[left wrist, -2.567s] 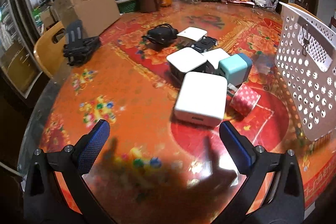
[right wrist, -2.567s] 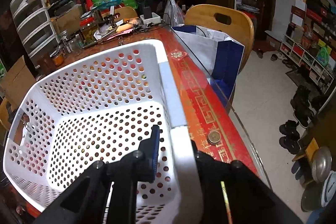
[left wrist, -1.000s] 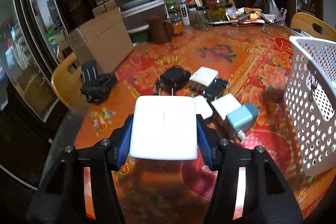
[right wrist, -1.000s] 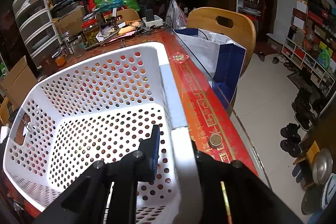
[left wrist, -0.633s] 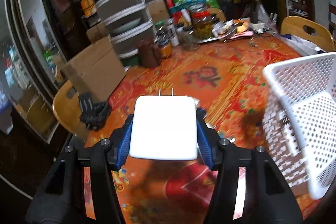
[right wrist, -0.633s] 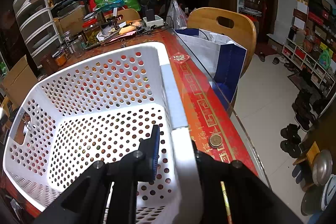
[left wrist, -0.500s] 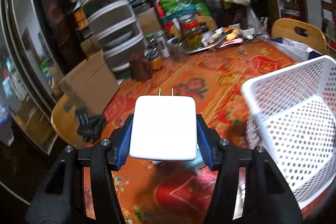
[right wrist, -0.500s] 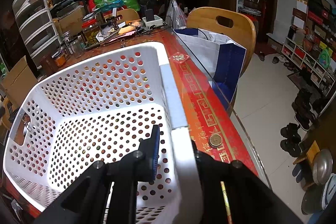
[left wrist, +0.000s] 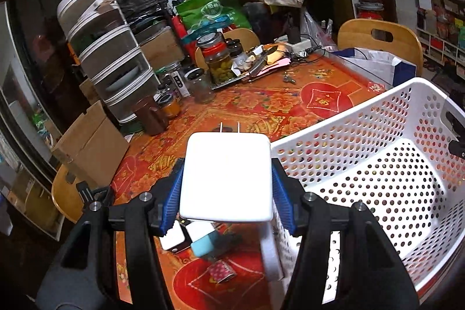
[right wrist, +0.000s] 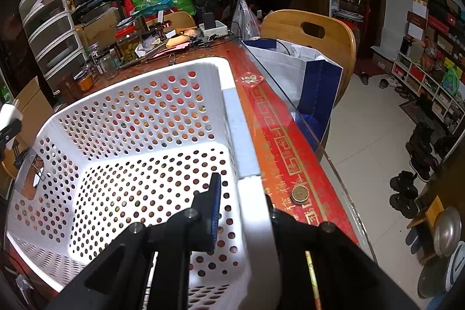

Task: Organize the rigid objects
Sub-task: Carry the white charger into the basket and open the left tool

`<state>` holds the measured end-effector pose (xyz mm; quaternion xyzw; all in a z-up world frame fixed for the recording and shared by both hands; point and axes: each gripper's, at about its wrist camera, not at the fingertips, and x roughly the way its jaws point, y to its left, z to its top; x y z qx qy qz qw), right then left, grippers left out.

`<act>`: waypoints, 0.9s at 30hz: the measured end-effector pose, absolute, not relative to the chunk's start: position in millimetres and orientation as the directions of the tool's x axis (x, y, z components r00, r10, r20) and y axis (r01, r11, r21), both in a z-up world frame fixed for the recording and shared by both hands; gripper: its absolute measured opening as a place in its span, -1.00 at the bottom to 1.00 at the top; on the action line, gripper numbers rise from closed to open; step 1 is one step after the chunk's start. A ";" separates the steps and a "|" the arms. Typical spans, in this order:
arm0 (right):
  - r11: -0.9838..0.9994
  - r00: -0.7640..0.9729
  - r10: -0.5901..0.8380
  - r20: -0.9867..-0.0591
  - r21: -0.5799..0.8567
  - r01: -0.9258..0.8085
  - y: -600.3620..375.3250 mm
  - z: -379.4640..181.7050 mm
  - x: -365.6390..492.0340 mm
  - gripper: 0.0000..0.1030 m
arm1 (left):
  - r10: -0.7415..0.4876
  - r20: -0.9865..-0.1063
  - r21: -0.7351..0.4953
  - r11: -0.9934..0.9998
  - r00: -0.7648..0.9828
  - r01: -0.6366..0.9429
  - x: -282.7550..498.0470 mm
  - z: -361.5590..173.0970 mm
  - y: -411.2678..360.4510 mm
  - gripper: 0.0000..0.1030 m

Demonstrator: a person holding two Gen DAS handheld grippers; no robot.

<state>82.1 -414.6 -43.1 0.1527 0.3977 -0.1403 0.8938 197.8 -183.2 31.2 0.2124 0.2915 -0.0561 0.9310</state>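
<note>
White wall charger [left wrist: 226, 177] gripped in left tongs [left wrist: 226, 188], lifted off surface [left wrist: 261, 103] since a second ago, now beside near corner of empty white perforated basket [left wrist: 377, 164]. Right tongs [right wrist: 242, 208] clamp basket rim, steadying. Next likely: drop in. Teal charger [left wrist: 205, 246], others remain.

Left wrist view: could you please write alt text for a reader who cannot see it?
The left gripper holds a white charger, prongs forward, in the air beside the rim of an empty white basket. Below it, small chargers lie on the red flowered table.
</note>
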 end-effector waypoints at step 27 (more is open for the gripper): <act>0.916 0.648 -0.110 -0.754 0.176 0.361 -414.5 -43.2 80.1 -0.72 | 0.145 -0.859 0.470 0.603 0.491 0.645 212.9 -65.5 -294.5 0.44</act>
